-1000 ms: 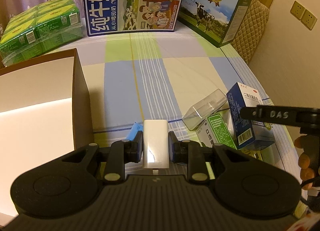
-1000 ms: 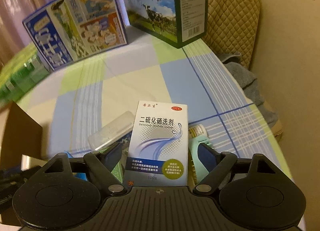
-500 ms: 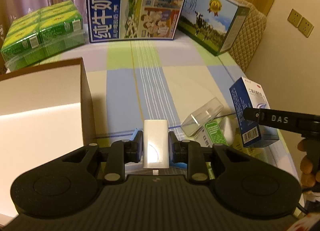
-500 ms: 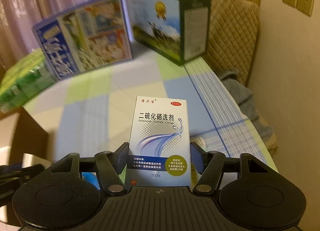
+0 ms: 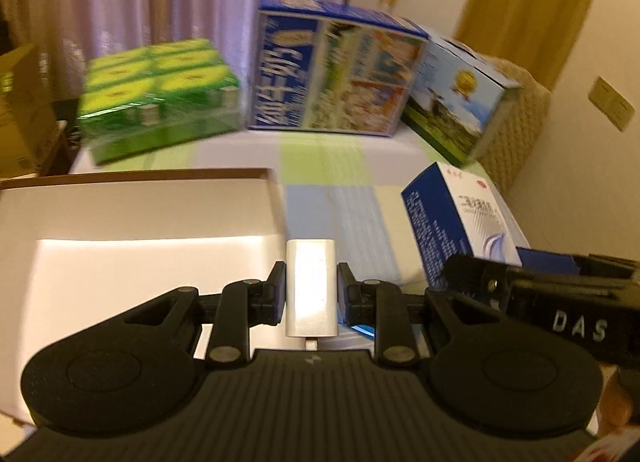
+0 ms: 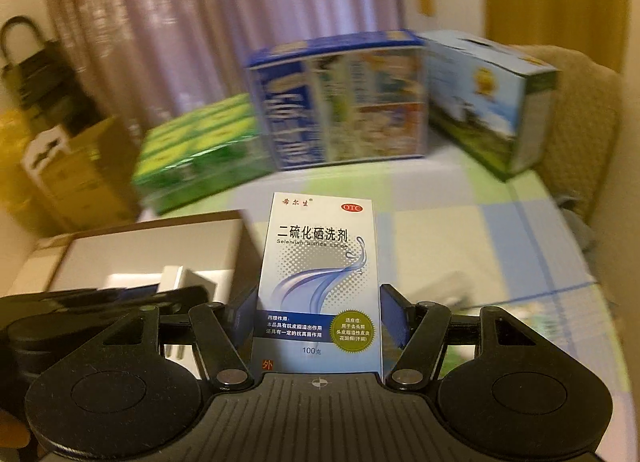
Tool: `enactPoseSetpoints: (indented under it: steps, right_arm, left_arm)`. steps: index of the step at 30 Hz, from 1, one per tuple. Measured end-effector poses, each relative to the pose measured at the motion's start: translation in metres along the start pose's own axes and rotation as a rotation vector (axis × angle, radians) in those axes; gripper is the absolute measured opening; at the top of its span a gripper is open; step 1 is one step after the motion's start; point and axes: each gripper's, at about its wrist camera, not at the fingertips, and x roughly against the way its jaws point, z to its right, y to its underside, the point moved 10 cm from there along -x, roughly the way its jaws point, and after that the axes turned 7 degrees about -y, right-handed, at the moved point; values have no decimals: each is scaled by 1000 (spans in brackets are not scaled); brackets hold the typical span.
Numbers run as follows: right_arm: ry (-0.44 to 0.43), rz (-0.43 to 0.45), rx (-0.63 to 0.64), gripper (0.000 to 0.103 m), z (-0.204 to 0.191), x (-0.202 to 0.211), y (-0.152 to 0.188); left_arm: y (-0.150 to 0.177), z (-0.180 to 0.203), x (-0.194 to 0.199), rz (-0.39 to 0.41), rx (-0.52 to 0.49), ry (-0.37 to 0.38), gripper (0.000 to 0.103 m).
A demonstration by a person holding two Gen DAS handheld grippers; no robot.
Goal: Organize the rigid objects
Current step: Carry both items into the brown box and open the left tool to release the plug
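Observation:
My left gripper (image 5: 311, 290) is shut on a small white charger block (image 5: 310, 282), held up over the right inner edge of an open brown box (image 5: 140, 217) with a white inside. My right gripper (image 6: 318, 318) is shut on an upright blue-and-white medicine box (image 6: 320, 274), its pads pressing both sides, lifted off the checked cloth. In the left wrist view the medicine box (image 5: 456, 217) hangs at the right, beside the brown box. In the right wrist view the left gripper (image 6: 100, 302) and charger (image 6: 176, 280) sit over the brown box (image 6: 152, 242).
A shrink-wrapped pack of green cartons (image 5: 160, 97), a large blue milk case (image 5: 332, 73) and a second milk case (image 5: 460, 101) line the far edge of the checked cloth (image 5: 352, 197). A quilted chair back (image 5: 516, 121) stands right. Cardboard boxes (image 6: 76, 173) stand left.
The right jaws closed onto the medicine box, then lifted it. Both grippers rose and swung left toward the brown box. The loose items on the cloth have dropped out of view.

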Motion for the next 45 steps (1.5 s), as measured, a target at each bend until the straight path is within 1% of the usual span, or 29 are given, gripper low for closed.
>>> enactPoseSetpoints:
  steps: [5,10,13,17,24,27,29,30,33,35,38,45]
  right_arm:
    - [-81,-37,60,61,-55,-20,7]
    - [-126,-86,105,61,-99,-48,22]
    - [-134,-115,121,61,-115,-65,32]
    - [-134,-160,133,61,-127,-86,46]
    - [-87,-215,138,61,-127,-117,63]
    - [-77,-238,123,61,-123,-129,67]
    - [-91,-245,119,61,-123,-136,70]
    - [-84,-258,116,62,-122,-139,73]
    - [-79,-308,100,63,-118,-148,83]
    - [-76,-307,122,64,-118,-146,85]
    - [-86,-318,115,66,-116,-143,86]
    - [-79,-322,117,66,-116,-141,88]
  left_arm:
    - [0,-57,17,20,65,-84,22]
    - [10,-107,17,1,120,-161,22]
    - [20,-132,14,-25,139,-193,22]
    - [31,-156,5,-59,155,-214,22]
    - [49,-173,-22,-142,148,-217,22]
    - [54,-175,-31,-168,138,-212,22]
    - [57,-173,-39,-188,123,-192,22]
    - [59,-175,-43,-205,126,-189,22]
    - [66,-177,-53,-241,117,-175,29]
    - [71,-179,-55,-251,105,-187,35]
    - [73,-180,-55,-258,96,-189,38]
    - [71,-178,-50,-250,83,-190,40]
